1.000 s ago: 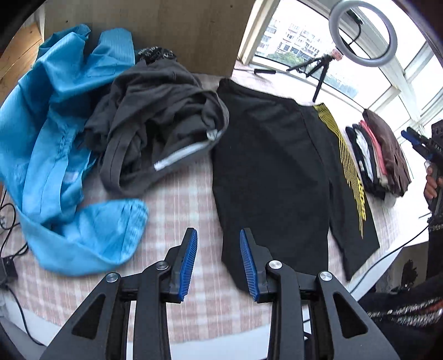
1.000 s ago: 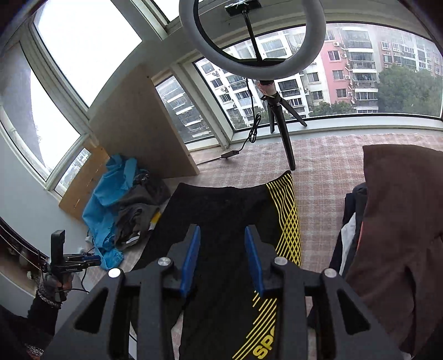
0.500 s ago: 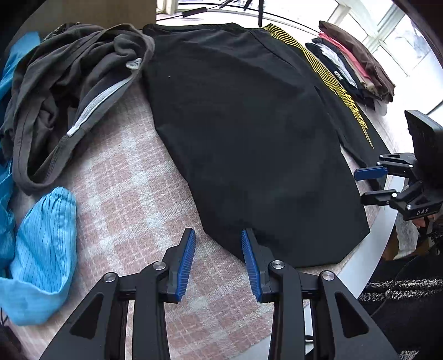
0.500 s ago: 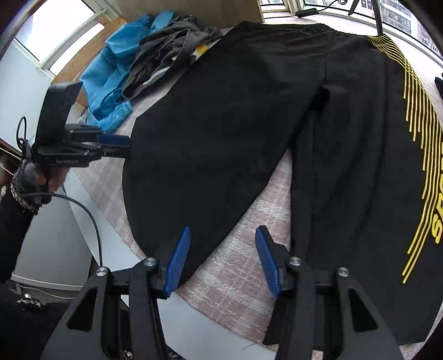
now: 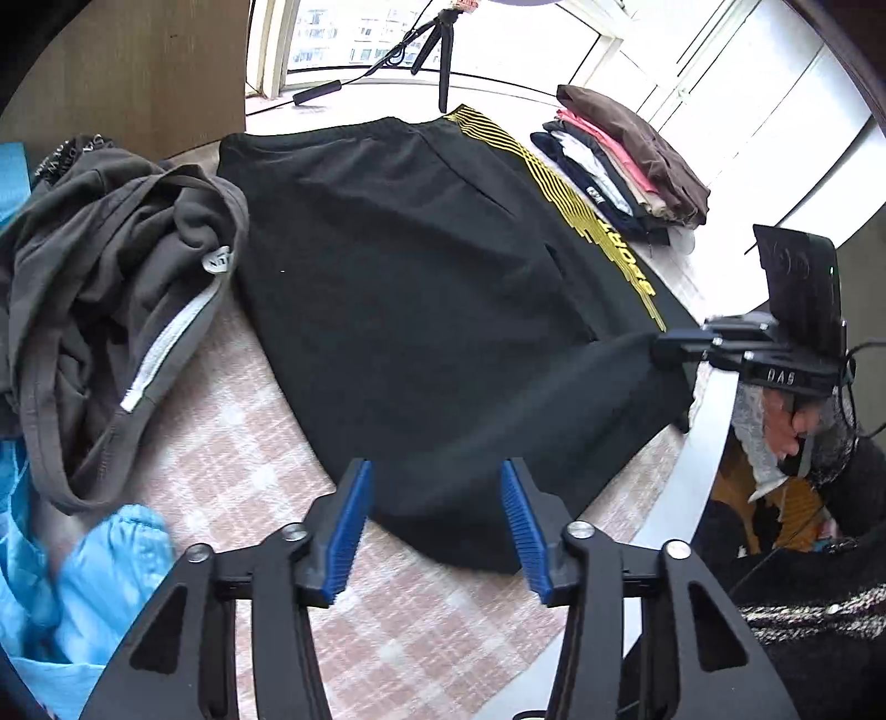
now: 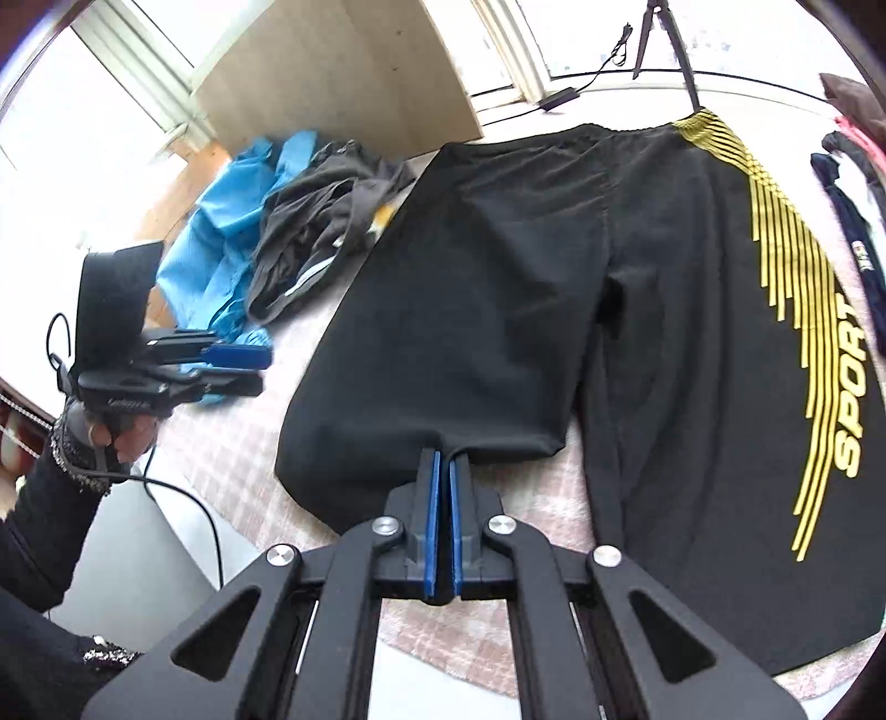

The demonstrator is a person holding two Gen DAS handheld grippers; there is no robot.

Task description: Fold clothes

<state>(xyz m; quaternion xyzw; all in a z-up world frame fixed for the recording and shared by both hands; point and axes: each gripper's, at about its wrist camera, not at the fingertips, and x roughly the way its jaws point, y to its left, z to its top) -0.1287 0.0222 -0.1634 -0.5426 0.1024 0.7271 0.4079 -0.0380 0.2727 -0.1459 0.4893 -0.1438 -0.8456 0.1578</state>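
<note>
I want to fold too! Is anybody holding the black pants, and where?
Yes. The right tool pinches the black pants at one leg's bottom hem. The left tool is open, holding nothing.

Bare checked cloth (image 5: 232, 443) between grey heap (image 5: 111, 288) and black trousers (image 5: 421, 288): passage for left gripper (image 5: 434, 526), jaws wide. Folded stack (image 5: 626, 166) blocks right side; tripod (image 5: 437, 50) and wood panel (image 5: 127, 72) close far edge.
</note>
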